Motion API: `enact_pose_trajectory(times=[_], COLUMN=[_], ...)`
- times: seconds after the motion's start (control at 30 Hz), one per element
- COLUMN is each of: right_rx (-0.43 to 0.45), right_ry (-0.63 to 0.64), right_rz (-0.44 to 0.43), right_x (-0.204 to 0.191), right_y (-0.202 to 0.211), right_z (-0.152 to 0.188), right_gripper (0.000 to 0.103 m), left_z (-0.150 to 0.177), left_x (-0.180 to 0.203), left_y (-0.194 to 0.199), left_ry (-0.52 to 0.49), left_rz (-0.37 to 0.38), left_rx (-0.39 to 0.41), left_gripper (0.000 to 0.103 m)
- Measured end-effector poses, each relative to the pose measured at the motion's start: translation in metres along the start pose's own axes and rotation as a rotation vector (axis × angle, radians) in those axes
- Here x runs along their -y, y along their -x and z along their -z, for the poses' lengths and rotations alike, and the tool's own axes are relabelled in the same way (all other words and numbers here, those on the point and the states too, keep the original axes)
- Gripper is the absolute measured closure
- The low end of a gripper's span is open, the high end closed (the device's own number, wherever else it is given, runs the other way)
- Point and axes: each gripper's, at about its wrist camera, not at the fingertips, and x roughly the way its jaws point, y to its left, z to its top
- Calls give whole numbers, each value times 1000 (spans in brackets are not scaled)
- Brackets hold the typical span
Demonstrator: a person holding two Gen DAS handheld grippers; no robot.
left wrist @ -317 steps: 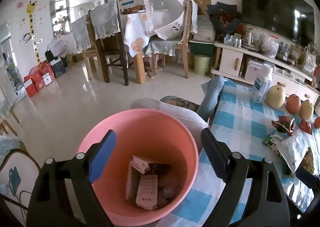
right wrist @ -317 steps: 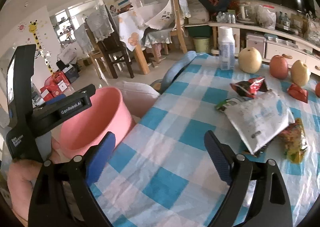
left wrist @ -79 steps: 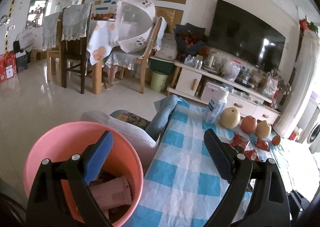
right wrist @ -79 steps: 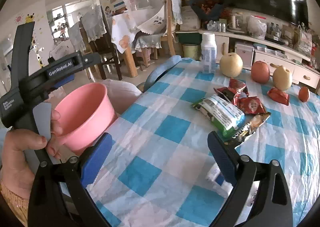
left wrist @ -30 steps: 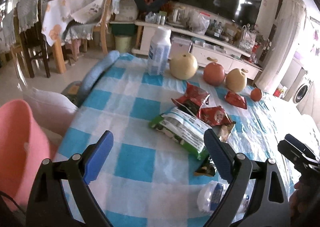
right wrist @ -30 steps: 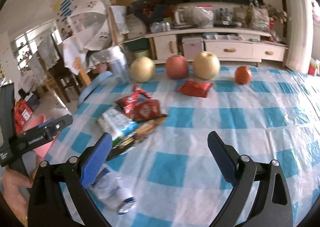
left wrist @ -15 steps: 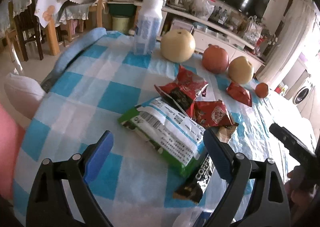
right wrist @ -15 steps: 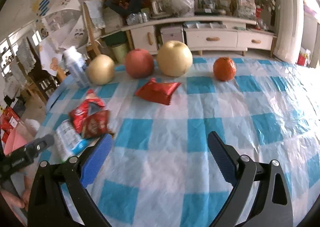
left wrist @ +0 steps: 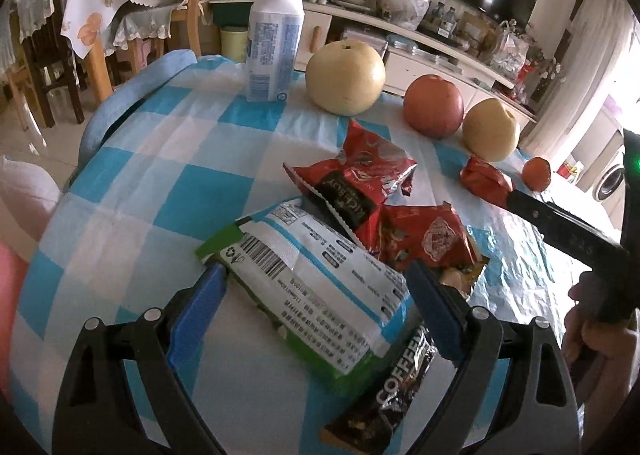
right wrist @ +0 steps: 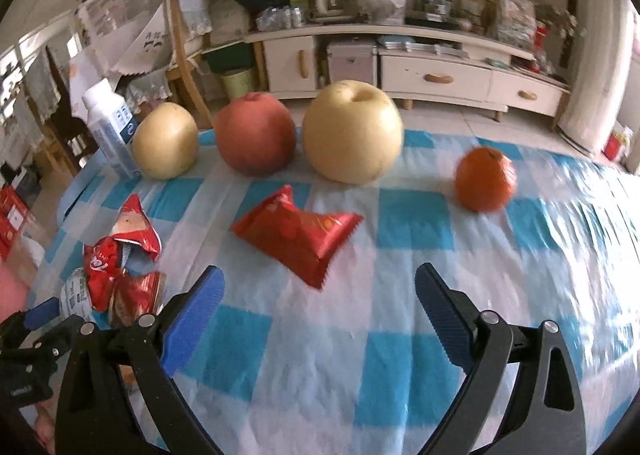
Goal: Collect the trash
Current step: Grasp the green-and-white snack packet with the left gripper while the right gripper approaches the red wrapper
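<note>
Our left gripper [left wrist: 316, 307] is spread wide, its fingers straddling the green-and-white wrapper [left wrist: 316, 287] on the checked tablecloth [left wrist: 160, 175]. Our right gripper [right wrist: 320, 307] gapes empty just short of a red packet [right wrist: 298, 235]. Beyond stand pears, an apple [right wrist: 254, 135] and an orange [right wrist: 485, 179].

Coffee sachet [left wrist: 384, 395] partly under green-white packet [left wrist: 320, 287], bottom end hidden behind left gripper [left wrist: 316, 311] frame. Pink bin [left wrist: 10, 295] cut by left edge. Orange [right wrist: 485, 179] and tablecloth [right wrist: 580, 215] right side motion-blurred. Bottle [right wrist: 110, 123] label print unreadable.
</note>
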Motion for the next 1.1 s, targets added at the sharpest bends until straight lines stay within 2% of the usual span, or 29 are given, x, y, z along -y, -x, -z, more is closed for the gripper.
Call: enact_pose_trajectory(times=[0.27, 0.47, 0.6, 0.7, 0.83, 0.9, 1.0, 1.1], right_rx=[-3, -77, -78, -104, -129, -119, -83, -63], right_ry=[27, 48, 95, 118, 175, 188, 215, 242], right_rz=[-40, -116, -127, -192, -222, -215, -134, -89], right_x=[7, 9, 4, -4, -16, -21, -23, -24], right_y=[-23, -45, -44, -39, -34, -32, -30, -34], right_z=[-22, -24, -26, -26, -24, -23, -23, -19], right_gripper=[8, 8, 9, 31, 35, 35, 34, 27], left_z=[-2, -1, -1, -1, -2, -2, -2, 0], left_x=[3, 3, -5, -12, -19, -19, -16, -12], left_y=[-9, -12, -13, -12, -10, -9, -8, -9], left_ry=[-33, -71, -78, -71, -54, -52, -55, -57], left_rz=[-40, -89, -135, -154, -189, -205, -189, -152], left_rx=[-7, -25, -27, -29, -22, -14, -9, -13], left_gripper=[12, 11, 12, 12, 12, 12, 12, 12])
